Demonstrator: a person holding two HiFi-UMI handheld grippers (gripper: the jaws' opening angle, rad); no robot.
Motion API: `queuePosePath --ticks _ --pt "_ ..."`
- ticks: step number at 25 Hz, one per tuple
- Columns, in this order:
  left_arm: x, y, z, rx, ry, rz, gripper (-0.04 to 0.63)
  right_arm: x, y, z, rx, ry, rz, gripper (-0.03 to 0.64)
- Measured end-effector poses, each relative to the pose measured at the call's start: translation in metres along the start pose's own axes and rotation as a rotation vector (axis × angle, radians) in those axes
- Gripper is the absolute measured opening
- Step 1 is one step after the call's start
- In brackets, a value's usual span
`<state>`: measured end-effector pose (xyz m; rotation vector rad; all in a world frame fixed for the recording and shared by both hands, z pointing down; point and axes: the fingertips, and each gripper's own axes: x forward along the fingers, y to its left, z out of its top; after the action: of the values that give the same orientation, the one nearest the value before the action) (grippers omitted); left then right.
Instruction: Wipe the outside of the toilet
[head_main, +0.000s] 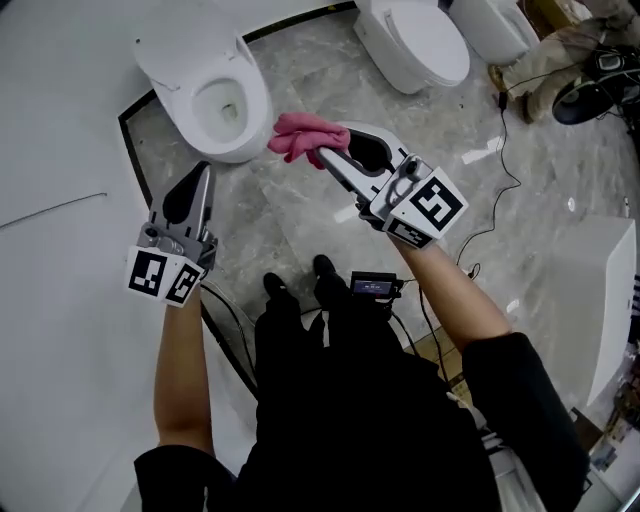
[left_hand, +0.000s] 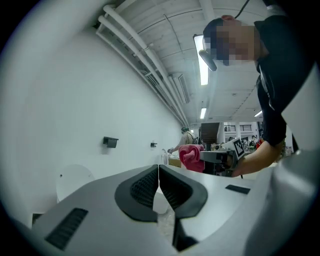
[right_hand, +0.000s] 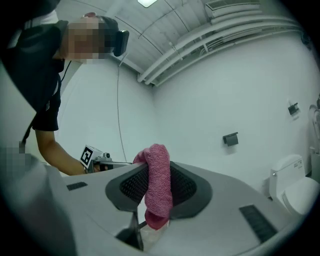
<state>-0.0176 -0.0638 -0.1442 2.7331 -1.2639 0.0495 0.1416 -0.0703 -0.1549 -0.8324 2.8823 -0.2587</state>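
Pinches a pink cloth (head_main: 305, 137) tight in the right gripper (head_main: 335, 152), near the toilet (head_main: 180, 65). Holds the left gripper (head_main: 203, 185) closed, empty. Seems not yet begun wiping.

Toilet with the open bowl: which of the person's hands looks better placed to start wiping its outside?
Right, most likely. The right gripper is shut on the pink cloth, held just beside the toilet. The left gripper is shut with nothing between its fingers.
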Motion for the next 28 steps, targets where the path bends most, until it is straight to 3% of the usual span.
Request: queuePosePath --ticks 3,5,8,12,15,18,22,28 --pt "-0.016 -0.025 0.039 0.009 -0.046 0.029 0.020 -0.014 0.007 0.030 -0.005 -0.027 -0.015 0.121" --pt "-0.034 -0.030 0.055 -0.033 -0.105 0.055 0.020 -0.014 0.006 0.036 0.005 -0.030 -0.054 0.120" --pt "-0.073 -0.016 0.053 -0.094 -0.161 0.106 0.020 -0.001 0.008 0.023 -0.004 -0.009 -0.104 0.120" --pt "-0.119 0.018 0.040 -0.092 -0.162 0.162 0.020 0.016 0.017 0.005 -0.035 0.022 -0.148 0.120" --pt "-0.148 -0.016 0.041 -0.076 -0.144 0.191 0.020 -0.027 0.033 0.008 0.011 0.037 -0.162 0.120" --pt "-0.174 -0.061 0.044 -0.038 -0.128 0.223 0.020 -0.072 0.061 0.023 -0.013 0.036 -0.165 0.120" --pt "-0.215 -0.084 0.037 0.005 -0.096 0.274 0.020 -0.086 0.117 0.037 -0.023 0.012 -0.182 0.120" --pt "-0.280 -0.122 0.032 -0.096 -0.153 0.206 0.020 -0.114 0.196 0.025 -0.052 0.015 -0.247 0.121"
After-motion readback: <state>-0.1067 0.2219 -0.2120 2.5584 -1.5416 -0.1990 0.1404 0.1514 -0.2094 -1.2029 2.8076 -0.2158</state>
